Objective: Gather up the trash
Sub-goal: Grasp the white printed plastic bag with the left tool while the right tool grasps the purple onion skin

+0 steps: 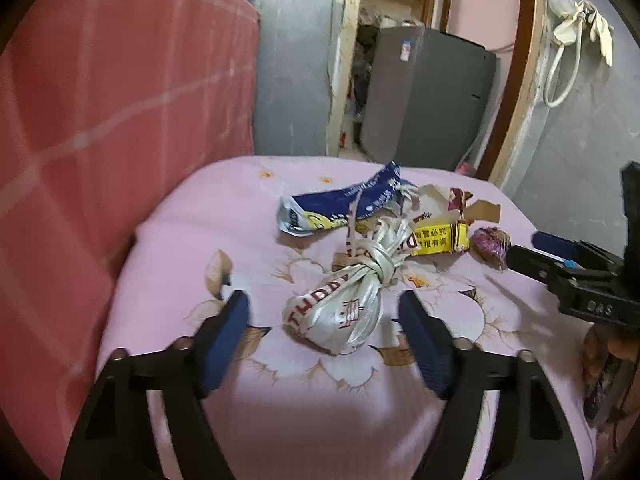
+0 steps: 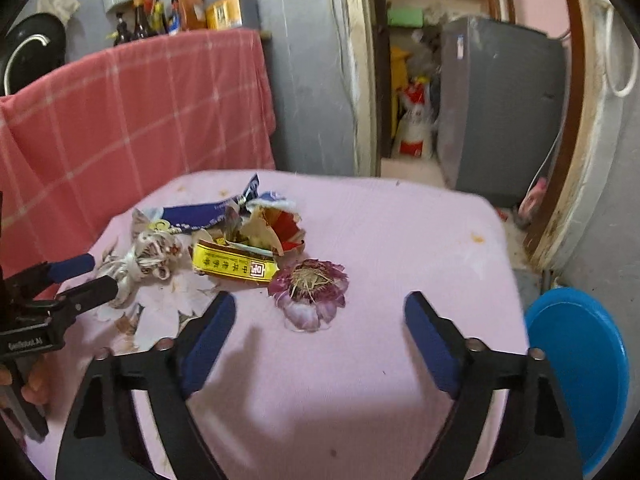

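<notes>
Two open jaws: tied bag (image 1: 334,312) between left's, garlic (image 2: 308,300) before right's.

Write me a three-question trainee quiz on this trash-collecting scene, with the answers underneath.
1. True or false: the left gripper is clamped on the knotted white bag.
2. Which item lies straight ahead of the right gripper? A) the blue wrapper B) the purple garlic husk C) the yellow carton
3. Fill in: the trash lies on a ____ cloth with a flower print.

Key: 1. False; its jaws stand open on either side of the bag, pads not pressing it. 2. B. 3. Pink.
</notes>
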Demonstrator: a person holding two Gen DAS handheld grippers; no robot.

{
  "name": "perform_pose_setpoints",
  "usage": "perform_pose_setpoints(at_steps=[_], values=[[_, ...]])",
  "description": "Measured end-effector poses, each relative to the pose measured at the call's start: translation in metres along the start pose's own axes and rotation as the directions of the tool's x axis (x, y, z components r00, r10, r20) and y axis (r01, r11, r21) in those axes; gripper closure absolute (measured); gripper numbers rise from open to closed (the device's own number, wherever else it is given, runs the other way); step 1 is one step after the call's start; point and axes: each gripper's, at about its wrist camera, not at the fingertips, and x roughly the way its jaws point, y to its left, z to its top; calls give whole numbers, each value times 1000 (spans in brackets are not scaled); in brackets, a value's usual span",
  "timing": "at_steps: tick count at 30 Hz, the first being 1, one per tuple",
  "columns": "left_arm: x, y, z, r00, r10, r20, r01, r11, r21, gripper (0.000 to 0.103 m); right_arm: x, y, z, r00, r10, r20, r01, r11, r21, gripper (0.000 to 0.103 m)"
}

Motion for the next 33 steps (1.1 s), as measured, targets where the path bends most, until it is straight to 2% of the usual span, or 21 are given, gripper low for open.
perform_pose_setpoints(at_steps=[5,10,16,24,29,33], values=[[13,0,1,998,-22,-57,22,1000,-1,62,19,-1,12,997,27,-71,-28,1000,-7,24],[10,5,2,997,-48,-59,46,998,-29,69,26,-1,13,994,37,-103,-38,999,-12,45],[6,12,1,994,-91,-60,85,991,-99,82,24,-1,9,994,39,-106,-41,999,-25,59],[-17,11,-5,991,-127,-30,121,979,-166,87,2,-2,-3,997,70,-40,-70,998,-3,63],[-32,-4,-11,989,-150,0,148,976,-161,88,-25,1,-16,996,77,51,-77,997,-4,63],[-45,-21,-10,986,-156,54,162,977,-135,88,-55,4,-23,986,64,156,-64,998,-8,63]])
